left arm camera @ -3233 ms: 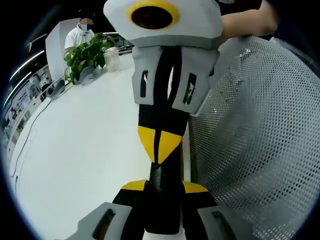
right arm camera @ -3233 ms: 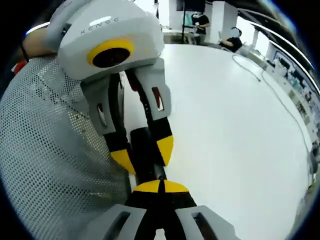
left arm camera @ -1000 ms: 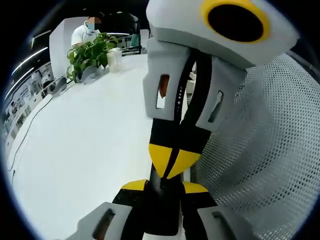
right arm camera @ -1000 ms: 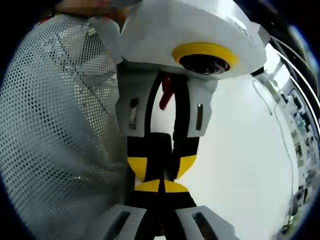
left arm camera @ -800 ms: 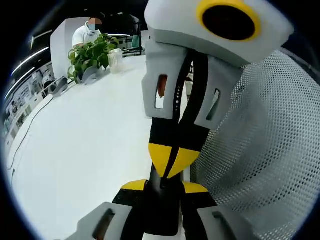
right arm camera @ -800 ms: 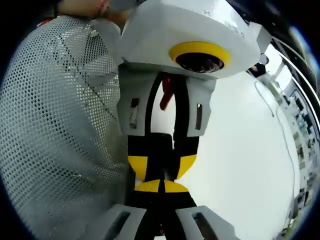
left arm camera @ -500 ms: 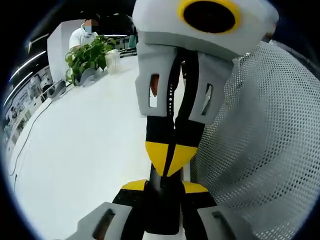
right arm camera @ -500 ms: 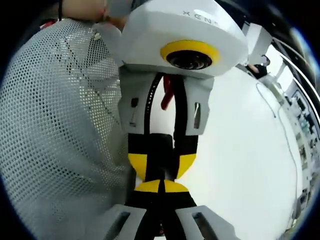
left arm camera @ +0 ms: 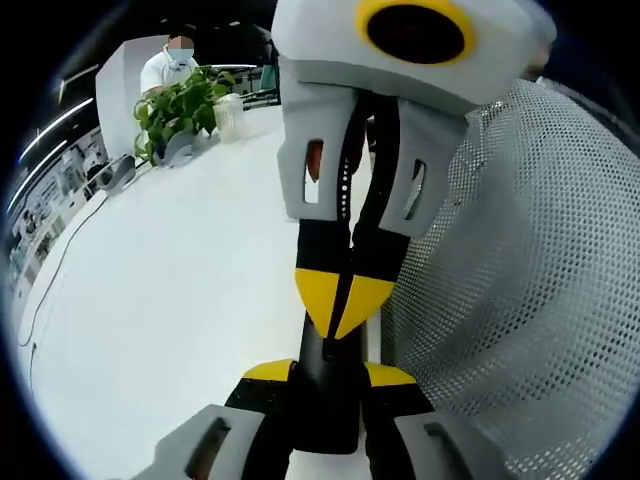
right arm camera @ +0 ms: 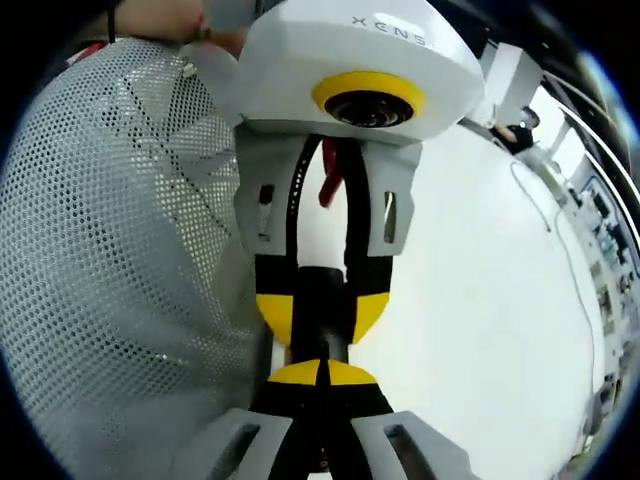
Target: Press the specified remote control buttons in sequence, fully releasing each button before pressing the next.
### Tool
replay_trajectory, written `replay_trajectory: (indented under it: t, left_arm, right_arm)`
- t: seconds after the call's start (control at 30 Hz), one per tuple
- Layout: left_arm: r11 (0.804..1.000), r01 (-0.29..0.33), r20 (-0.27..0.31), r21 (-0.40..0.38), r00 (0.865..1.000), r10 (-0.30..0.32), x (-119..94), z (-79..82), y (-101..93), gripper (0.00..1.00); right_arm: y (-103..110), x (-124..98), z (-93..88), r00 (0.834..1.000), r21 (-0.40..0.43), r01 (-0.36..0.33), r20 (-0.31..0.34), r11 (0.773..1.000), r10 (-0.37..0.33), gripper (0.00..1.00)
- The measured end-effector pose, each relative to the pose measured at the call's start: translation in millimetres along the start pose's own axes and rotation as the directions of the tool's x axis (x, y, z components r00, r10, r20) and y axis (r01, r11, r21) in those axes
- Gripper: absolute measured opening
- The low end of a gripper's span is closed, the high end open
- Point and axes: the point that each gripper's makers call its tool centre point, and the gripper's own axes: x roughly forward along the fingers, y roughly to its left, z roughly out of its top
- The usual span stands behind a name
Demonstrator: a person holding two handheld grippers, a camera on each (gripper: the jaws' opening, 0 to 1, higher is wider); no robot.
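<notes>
Left gripper [left arm camera: 328,372] jaws were clamped on a black remote control [left arm camera: 326,385] held above the white table [left arm camera: 160,290]. Right gripper [right arm camera: 320,375] jaws were closed, yellow tips touching that remote's [right arm camera: 320,310] end. Grey mesh garment [left arm camera: 520,280] sat beside both; a potted plant [left arm camera: 178,108] stood far back.

Black remote [left arm camera: 325,395] — clamped, end-on

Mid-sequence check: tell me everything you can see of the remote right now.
The remote is a slim black bar whose buttons are too hidden to read. The left tool clamps it between yellow-tipped jaws over the white table. The right tool, shut, seems to rest its tip on the remote's face.
</notes>
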Motion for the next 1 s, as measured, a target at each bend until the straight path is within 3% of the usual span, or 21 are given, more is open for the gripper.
replay_trajectory:
  t: [0.5, 0.6, 1.0]
  left_arm:
    - [1.0, 0.001, -0.001, -0.009, 1.0, -0.001, -1.2, -0.3, 0.4, 0.25]
    - [1.0, 0.002, -0.002, -0.008, 1.0, -0.002, -1.6, -0.3, 0.3, 0.25]
    - [1.0, 0.0, -0.003, -0.009, 1.0, 0.0, -1.0, -0.4, 1.1, 0.25]
  right_arm:
    - [-0.7, 2.1, 2.8, 1.0, -0.033, 0.01, -0.008, 0.999, -0.01, 0.0]
    - [-0.6, 2.9, 3.4, 0.999, -0.117, 0.031, -0.03, 0.993, -0.034, 0.0]
    - [-2.6, 1.4, 3.0, 0.999, 0.004, 0.009, 0.033, 1.0, -0.009, 0.0]
